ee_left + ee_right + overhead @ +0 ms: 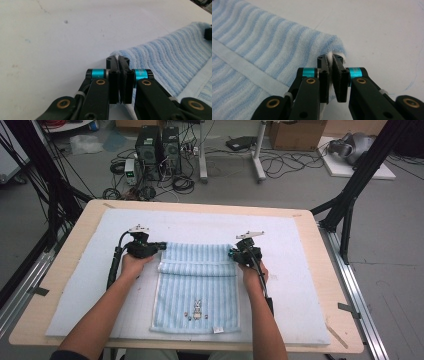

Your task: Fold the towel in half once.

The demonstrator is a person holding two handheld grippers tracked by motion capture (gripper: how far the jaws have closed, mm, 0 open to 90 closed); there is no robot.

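A light blue striped towel (197, 290) with a small rabbit print lies on the white mat, its far part folded over toward me. My left gripper (162, 245) pinches the towel's far left corner (120, 53), jaws pressed together on the cloth. My right gripper (231, 253) is shut on the far right corner (337, 51), and white terry shows between its pads (338, 72). In both gripper views the striped cloth (172, 62) spreads away from the jaws across the mat.
The white foam mat (300, 285) covers most of the wooden table (340, 330). Black frame posts stand at both sides of the table. Computers, cables and boxes lie on the floor beyond the far edge.
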